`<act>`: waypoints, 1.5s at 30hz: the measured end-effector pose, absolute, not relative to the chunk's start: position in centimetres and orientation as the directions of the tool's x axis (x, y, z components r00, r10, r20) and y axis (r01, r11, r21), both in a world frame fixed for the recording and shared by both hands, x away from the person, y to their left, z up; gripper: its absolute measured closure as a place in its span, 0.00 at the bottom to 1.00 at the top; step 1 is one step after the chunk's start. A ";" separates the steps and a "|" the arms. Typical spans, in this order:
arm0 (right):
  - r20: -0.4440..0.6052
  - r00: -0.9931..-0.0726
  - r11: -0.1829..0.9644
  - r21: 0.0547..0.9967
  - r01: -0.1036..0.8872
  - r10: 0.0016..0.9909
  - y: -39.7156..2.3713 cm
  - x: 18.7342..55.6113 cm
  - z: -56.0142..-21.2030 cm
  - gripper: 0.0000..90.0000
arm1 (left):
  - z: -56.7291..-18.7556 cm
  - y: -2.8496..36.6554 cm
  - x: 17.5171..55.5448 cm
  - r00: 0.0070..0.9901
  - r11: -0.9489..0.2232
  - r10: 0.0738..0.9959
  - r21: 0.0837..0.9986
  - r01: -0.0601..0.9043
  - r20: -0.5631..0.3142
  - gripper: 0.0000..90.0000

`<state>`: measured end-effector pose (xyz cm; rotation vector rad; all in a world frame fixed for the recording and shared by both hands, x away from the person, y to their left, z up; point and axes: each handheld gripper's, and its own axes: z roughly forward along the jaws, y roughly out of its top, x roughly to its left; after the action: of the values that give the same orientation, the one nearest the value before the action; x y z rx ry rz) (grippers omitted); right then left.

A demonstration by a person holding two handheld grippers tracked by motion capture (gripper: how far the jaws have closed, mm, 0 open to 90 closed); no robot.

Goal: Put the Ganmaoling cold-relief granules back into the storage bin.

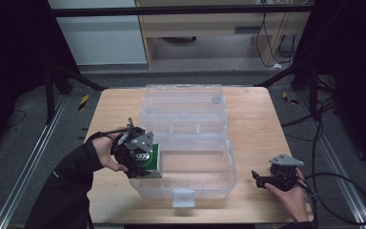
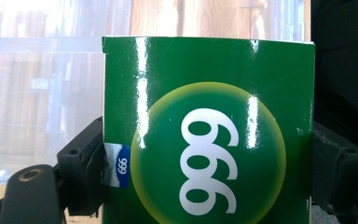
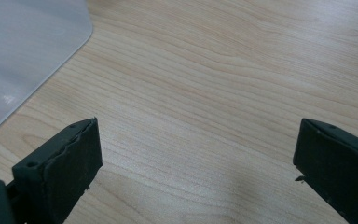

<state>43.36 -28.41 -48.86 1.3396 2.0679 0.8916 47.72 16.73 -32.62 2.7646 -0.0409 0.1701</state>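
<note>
A green box [image 1: 150,161] printed with white "999" is clamped between the jaws of my left gripper [image 1: 140,160], held at the left front corner of a clear plastic bin [image 1: 224,164]. Up close, the green box [image 2: 209,135] spans the left gripper view, with a black jaw pressed on each side and the bin's clear wall behind it. My right gripper [image 1: 262,179] rests low over the table to the right of the bin, open. In its own view my right gripper [image 3: 198,168] has bare wood between its jaws, with the bin's corner [image 3: 28,51] at upper left.
The bin's open lid [image 1: 183,102] lies flat behind it toward the far edge of the wooden table [image 1: 257,124]. Cables trail off the right side. Bare wood lies right of the bin and along the front edge.
</note>
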 end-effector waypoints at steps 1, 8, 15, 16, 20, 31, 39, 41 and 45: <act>-0.073 -0.381 0.300 0.755 0.583 0.922 -28.4 43.4 -48.9 0.02 | -33.0 16.6 47.8 0.992 -0.934 -0.008 0.355 -0.051 0.122 0.17; -0.069 -0.380 0.298 0.754 0.586 0.922 -28.3 43.4 -48.9 0.02 | -34.1 16.1 48.1 0.995 -0.937 -0.011 0.347 -0.046 0.101 0.16; -0.072 -0.384 0.304 0.750 0.587 0.921 -28.3 43.4 -49.0 0.02 | -35.2 15.8 48.4 0.996 -0.939 -0.015 0.340 -0.045 0.090 0.17; -0.072 -0.384 0.304 0.750 0.587 0.921 -28.3 43.4 -49.0 0.02 | -35.2 15.8 48.4 0.996 -0.939 -0.015 0.340 -0.045 0.090 0.17; -0.078 -0.386 0.309 0.750 0.585 0.919 -28.3 43.4 -49.0 0.02 | -35.9 15.7 48.6 0.997 -0.943 -0.014 0.331 -0.040 0.082 0.17; -0.076 -0.388 0.310 0.747 0.588 0.919 -28.2 43.4 -49.1 0.02 | -37.5 15.9 48.7 0.998 -0.950 -0.006 0.312 -0.028 0.069 0.16; -0.080 -0.389 0.315 0.744 0.589 0.918 -28.2 43.4 -49.1 0.02 | -38.5 15.9 48.8 0.998 -0.951 -0.007 0.308 -0.025 0.059 0.16; -0.081 -0.390 0.316 0.744 0.589 0.917 -28.2 43.4 -49.1 0.02 | -38.8 15.8 48.8 0.999 -0.951 -0.007 0.307 -0.023 0.054 0.16; -0.082 -0.391 0.318 0.742 0.591 0.917 -28.2 43.4 -49.1 0.02 | -39.1 15.8 48.8 0.999 -0.952 -0.006 0.305 -0.020 0.049 0.16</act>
<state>43.44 -28.19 -49.14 1.3278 2.0917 0.8665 48.80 15.84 -39.11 2.8298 -0.0189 0.0682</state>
